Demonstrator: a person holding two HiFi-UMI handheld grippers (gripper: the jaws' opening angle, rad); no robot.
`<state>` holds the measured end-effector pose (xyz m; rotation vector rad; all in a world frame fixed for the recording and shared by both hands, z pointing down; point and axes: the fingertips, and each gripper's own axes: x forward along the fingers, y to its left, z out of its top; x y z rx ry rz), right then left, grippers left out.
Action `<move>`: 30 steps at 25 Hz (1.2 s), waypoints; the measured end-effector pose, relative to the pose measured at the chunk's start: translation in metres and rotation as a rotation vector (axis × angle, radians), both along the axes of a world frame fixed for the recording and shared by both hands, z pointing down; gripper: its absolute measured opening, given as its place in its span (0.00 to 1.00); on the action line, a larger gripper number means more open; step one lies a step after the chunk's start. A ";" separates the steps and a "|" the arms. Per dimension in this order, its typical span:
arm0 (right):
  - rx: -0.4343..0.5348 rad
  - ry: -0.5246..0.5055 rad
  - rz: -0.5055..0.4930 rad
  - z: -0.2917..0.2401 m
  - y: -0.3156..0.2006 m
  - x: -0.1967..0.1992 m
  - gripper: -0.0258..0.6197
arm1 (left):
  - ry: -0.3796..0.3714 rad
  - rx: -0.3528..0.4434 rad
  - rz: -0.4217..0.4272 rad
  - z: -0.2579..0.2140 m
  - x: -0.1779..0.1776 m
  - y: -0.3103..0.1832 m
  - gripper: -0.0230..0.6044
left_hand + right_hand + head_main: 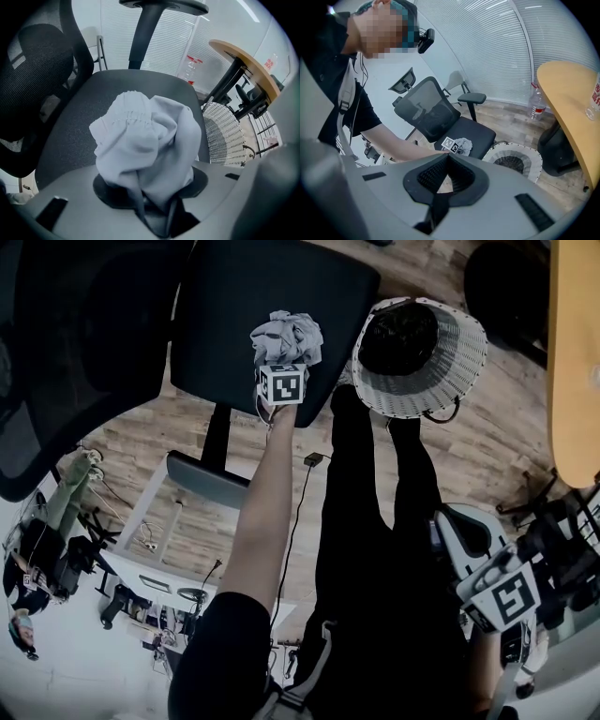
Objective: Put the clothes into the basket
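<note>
Crumpled grey garment [145, 140], at office chair seat's [234, 306] near edge, clamped in left tool [154, 206]; right tool [447, 161] closed, empty, well apart from seat; best lifted clear, folds gathered, then carried over woven basket [450, 371] beside seat.

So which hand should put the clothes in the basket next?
Left, I'd say. The left gripper pinches the grey garment over the chair seat, and the basket stands right beside that chair. The right gripper is shut, empty and farther back.
</note>
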<state>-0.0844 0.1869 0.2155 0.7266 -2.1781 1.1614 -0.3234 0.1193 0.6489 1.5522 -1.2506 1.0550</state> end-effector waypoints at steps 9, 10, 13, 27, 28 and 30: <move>0.048 0.040 -0.016 -0.011 0.005 0.007 0.06 | -0.002 -0.020 0.047 -0.013 -0.001 0.004 0.20; 0.055 0.038 -0.008 -0.014 0.003 0.006 0.06 | -0.001 -0.017 0.045 -0.016 -0.001 0.005 0.20; 0.085 0.034 0.000 -0.020 -0.002 0.006 0.06 | 0.004 -0.005 0.033 -0.028 -0.003 0.007 0.20; 0.267 0.010 0.033 -0.064 -0.023 0.018 0.06 | 0.021 0.042 0.056 -0.121 -0.003 0.032 0.19; 0.281 0.008 0.039 -0.067 -0.024 0.021 0.06 | 0.023 0.047 0.055 -0.129 -0.002 0.033 0.19; 0.312 0.001 0.054 -0.074 -0.027 0.027 0.06 | 0.025 0.072 0.056 -0.145 0.000 0.033 0.19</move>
